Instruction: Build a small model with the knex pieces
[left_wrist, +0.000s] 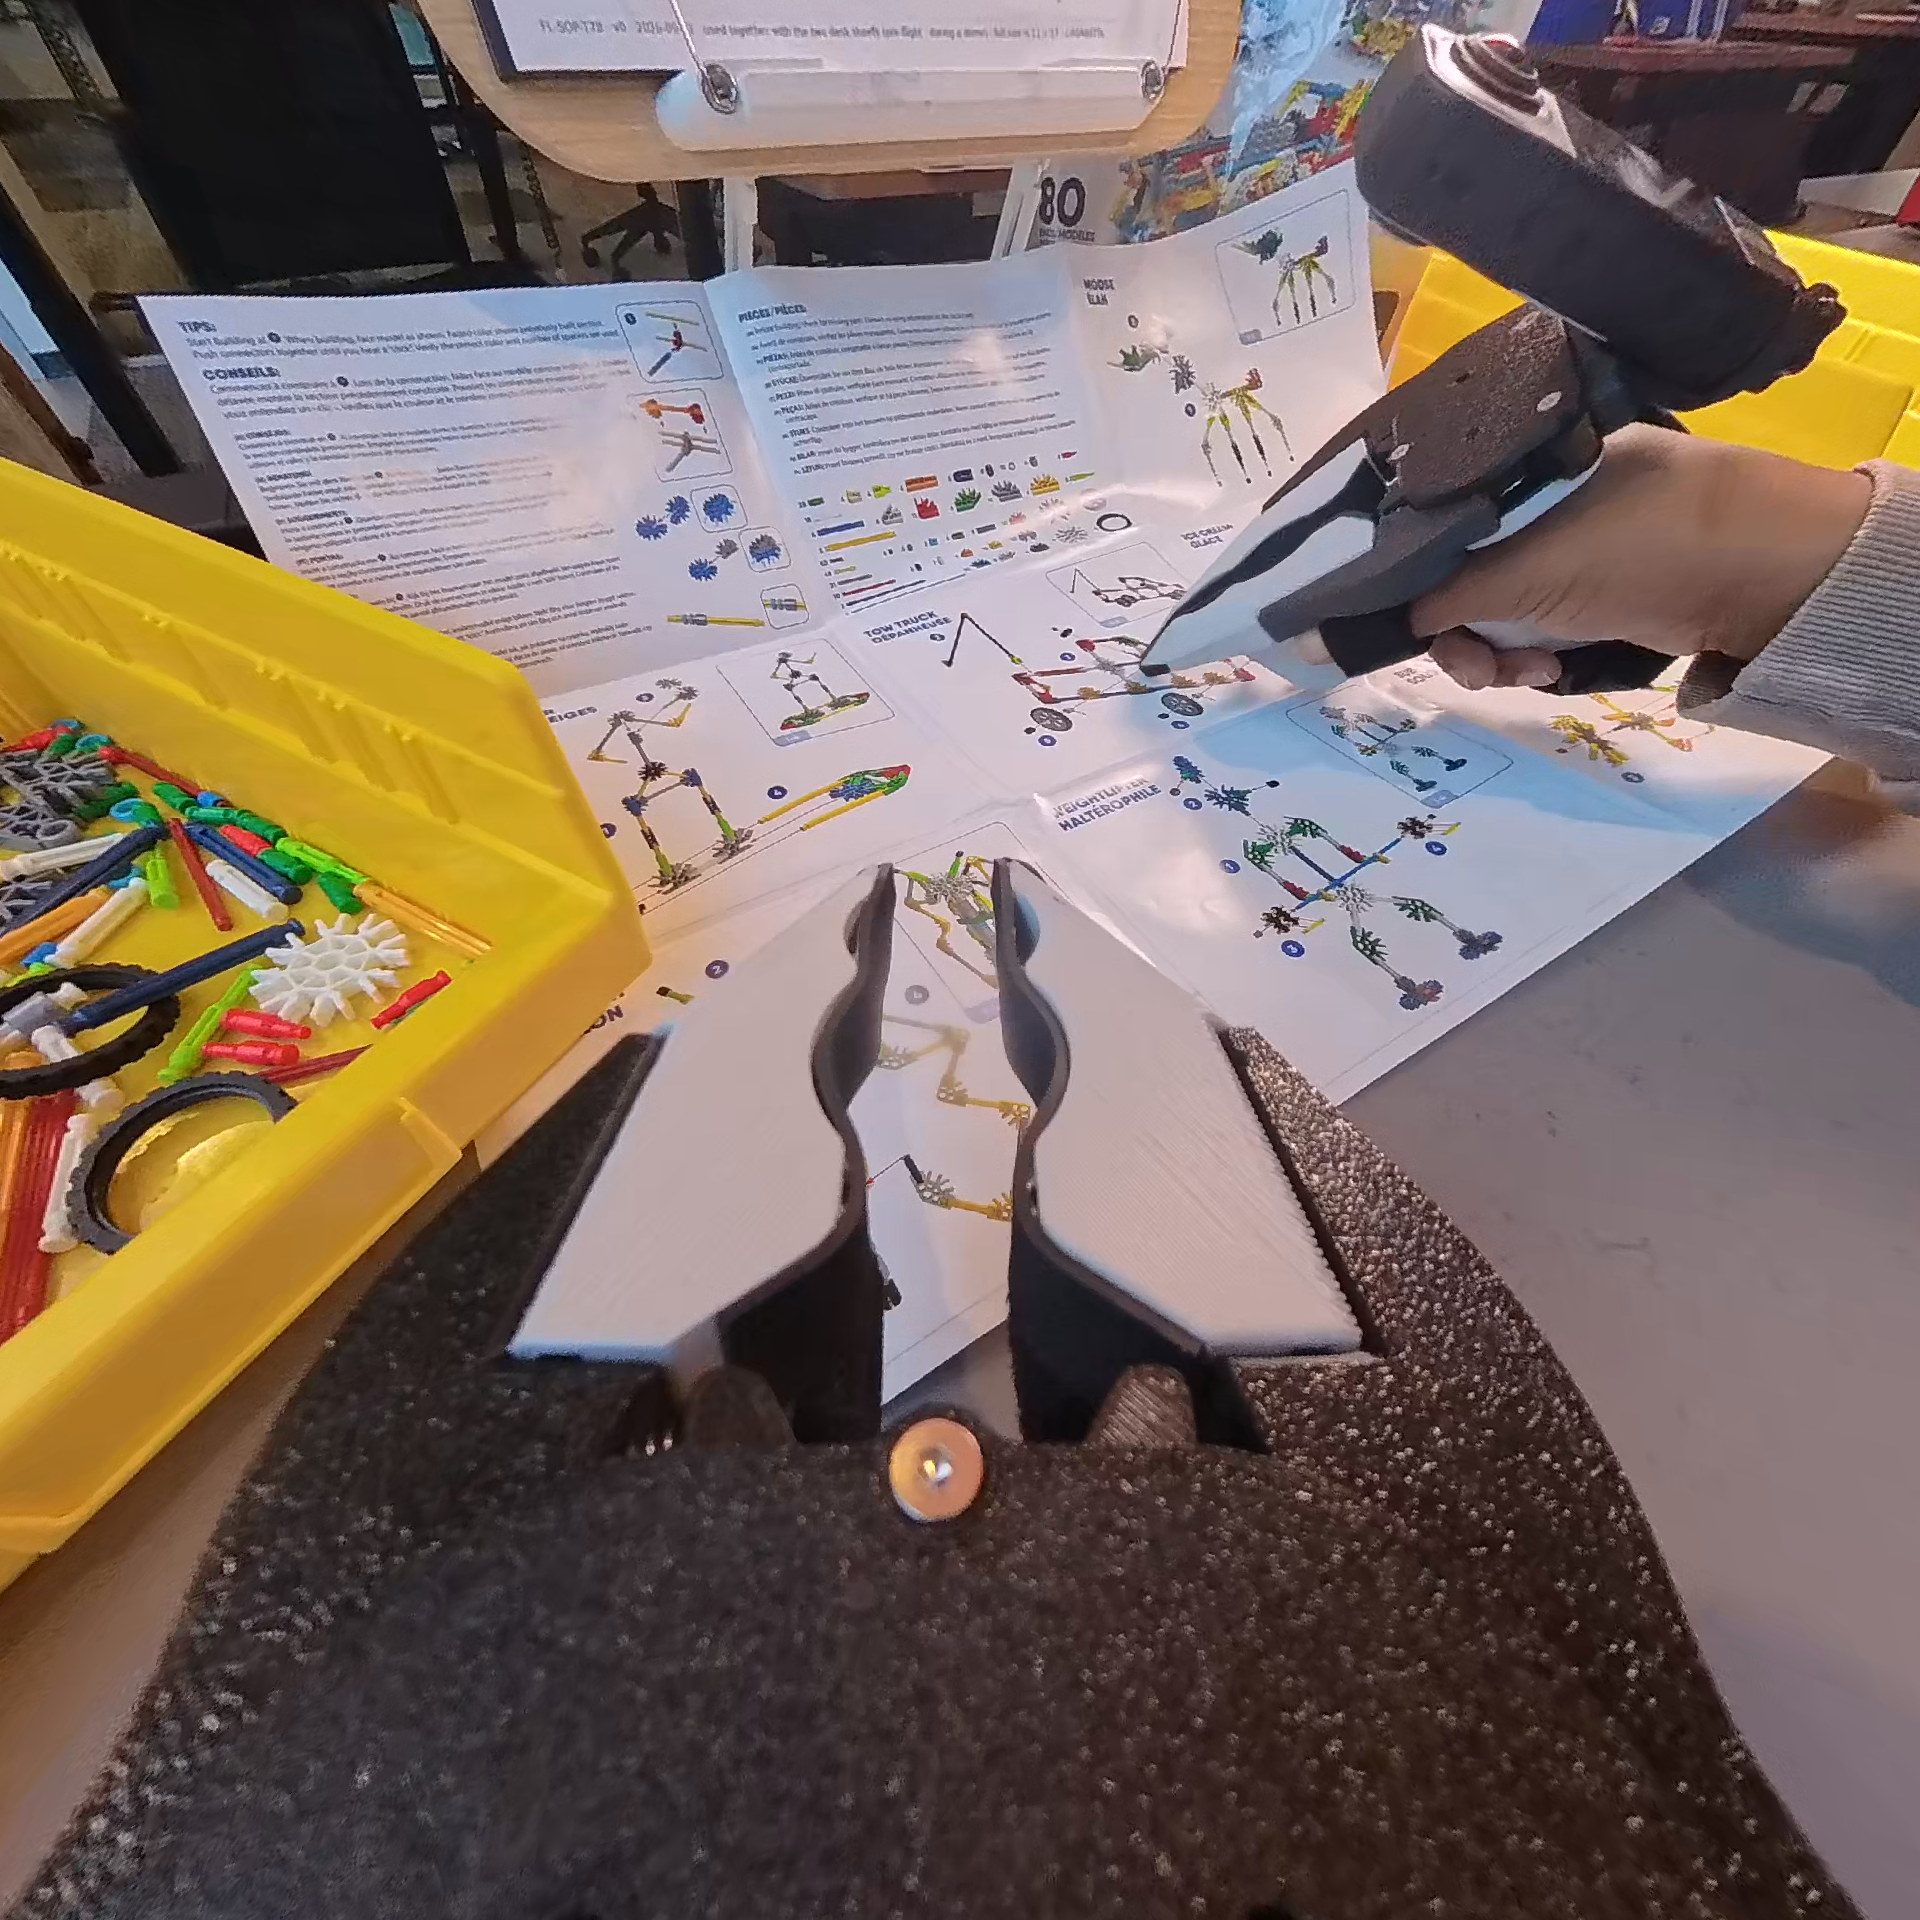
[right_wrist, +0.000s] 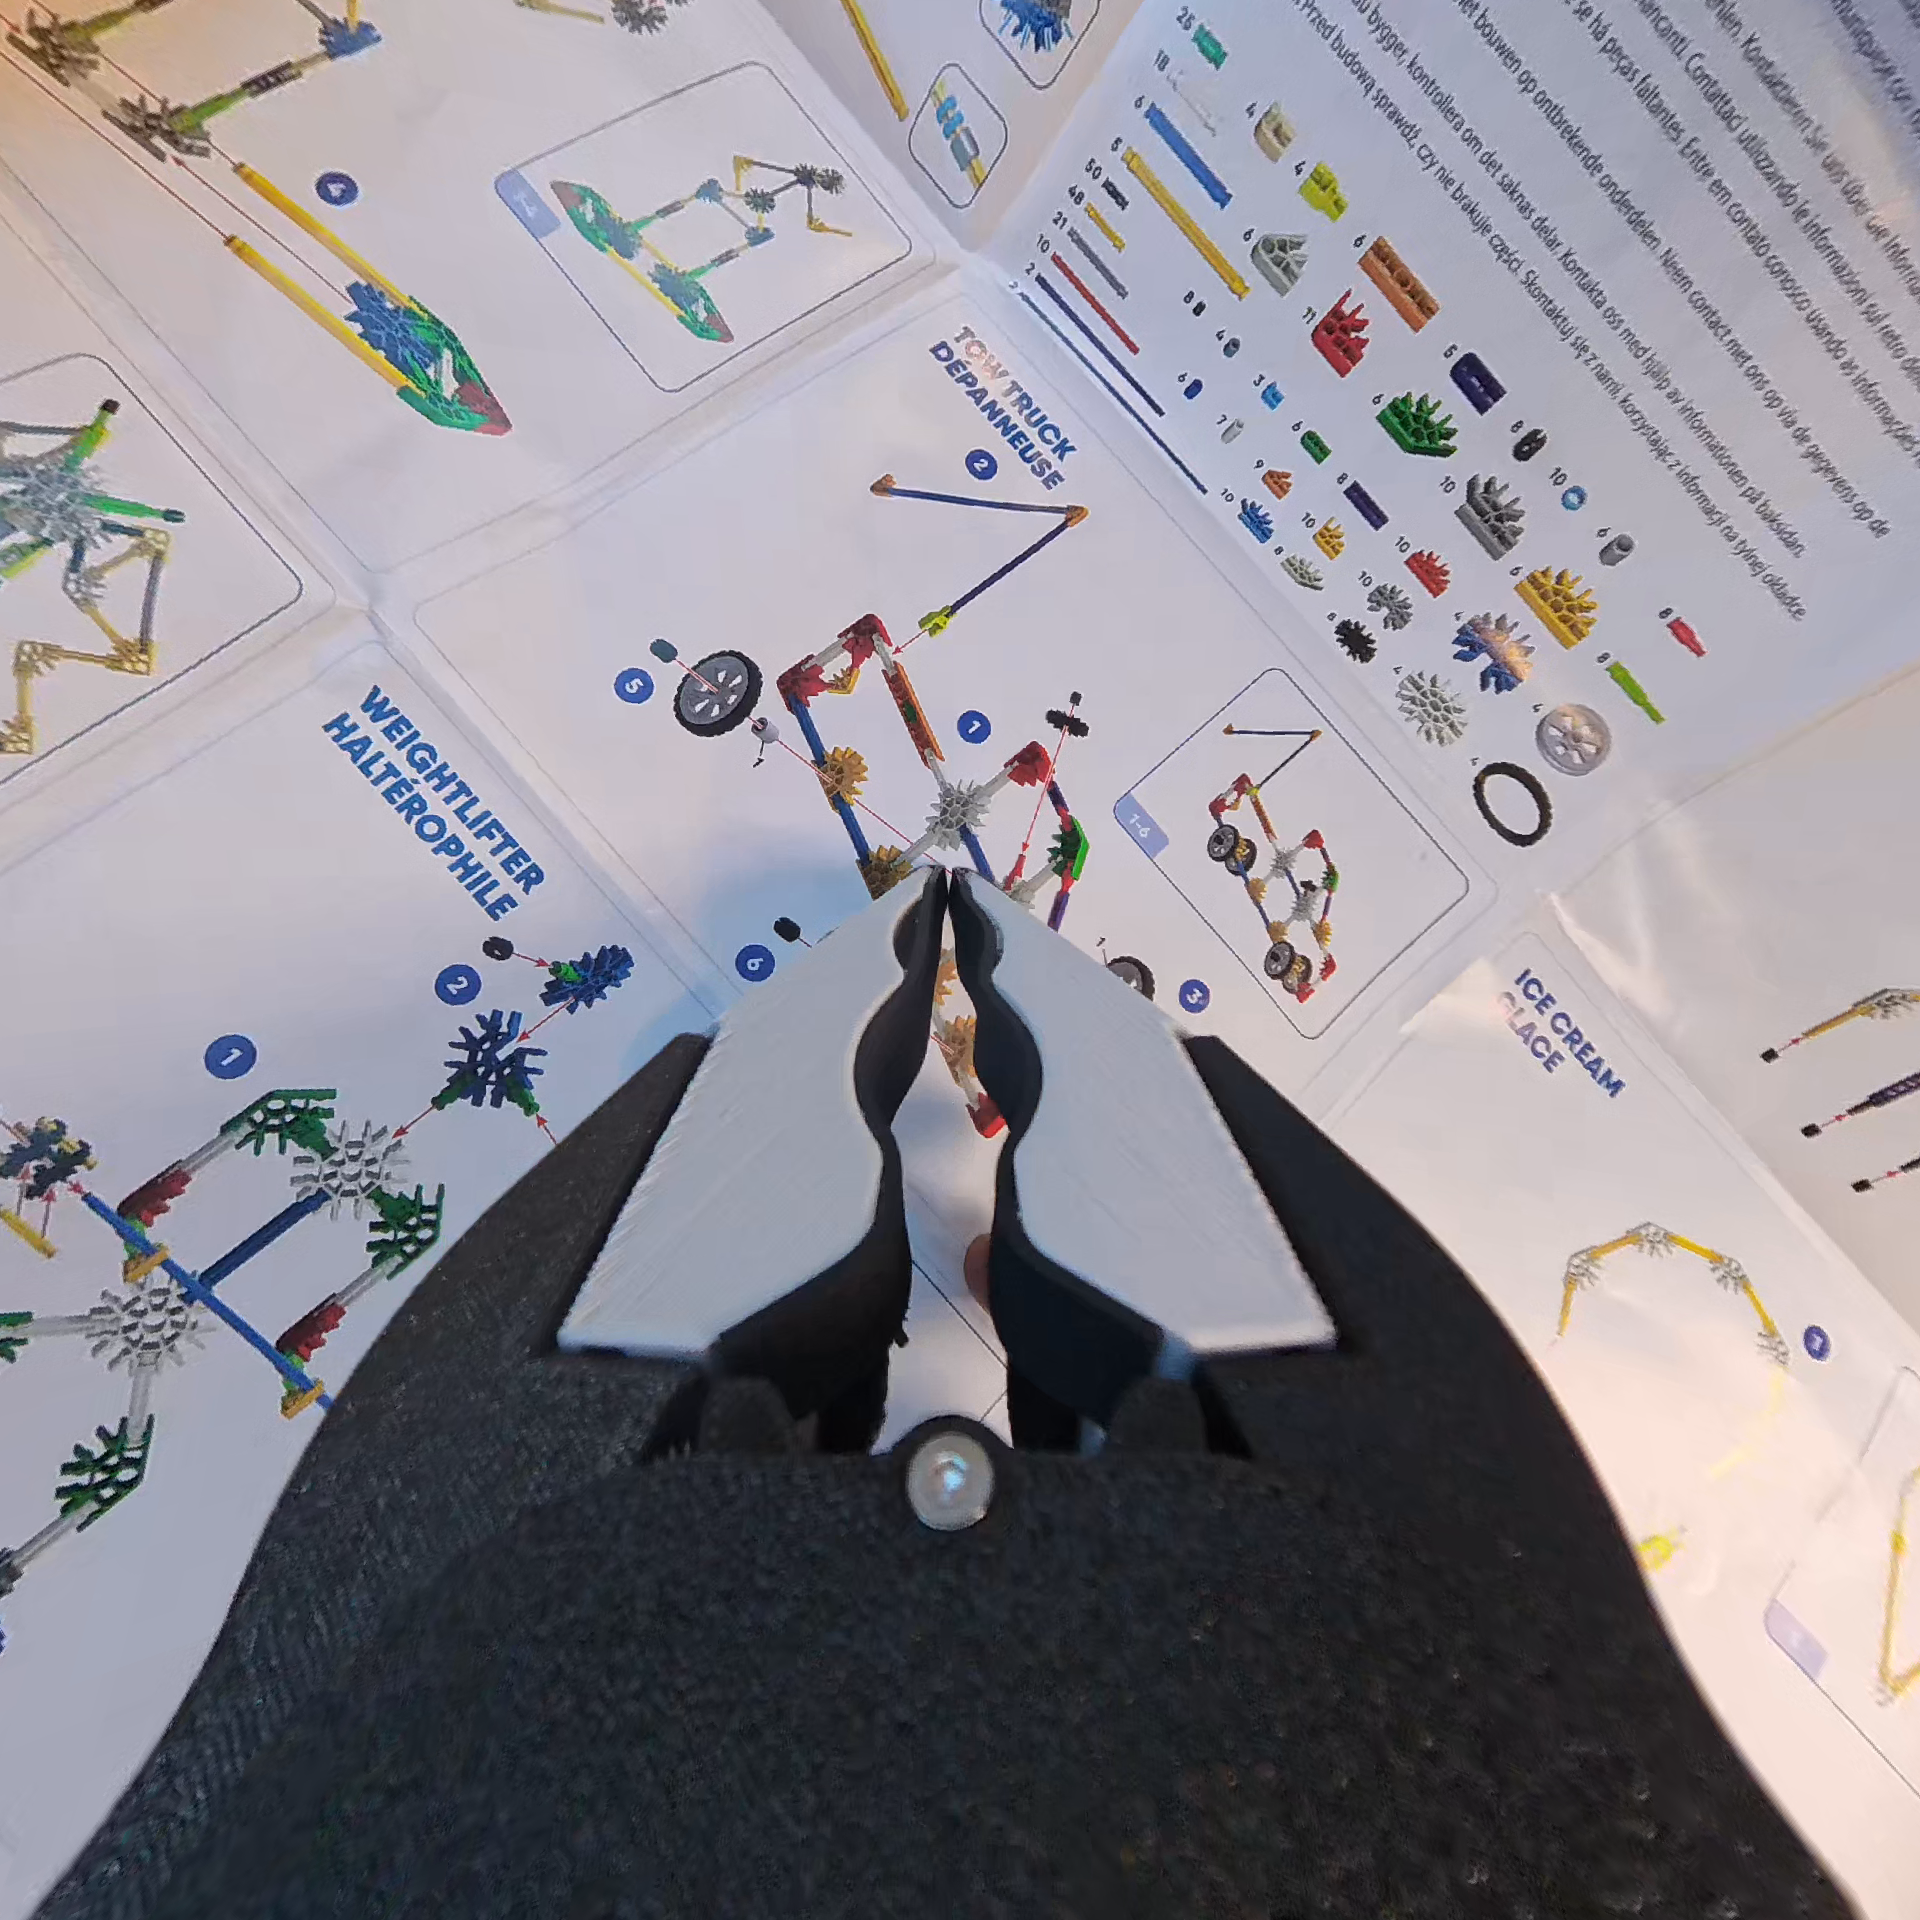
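White folded instruction sheet (left_wrist: 935, 644) was spread flat on the grey worktop (left_wrist: 1662, 1195), beside a yellow bin (left_wrist: 343, 748) of plastic rods. Right gripper (right_wrist: 948, 873), jaws closed and empty, was pressed tip-first onto a printed diagram; left gripper (left_wrist: 940, 878), jaws narrowly parted and empty, was held above the sheet's near edge. Thin, limp paper was judged best lifted at an edge.

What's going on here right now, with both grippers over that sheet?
The right gripper, jaws shut and holding nothing, points its tips at a wheeled model's diagram on the large white folded instruction sheet. The left gripper hovers open and empty over the sheet's near edge. Beside it to the left, a yellow plastic bin holds loose coloured plastic rods and connectors and black tyre rings.
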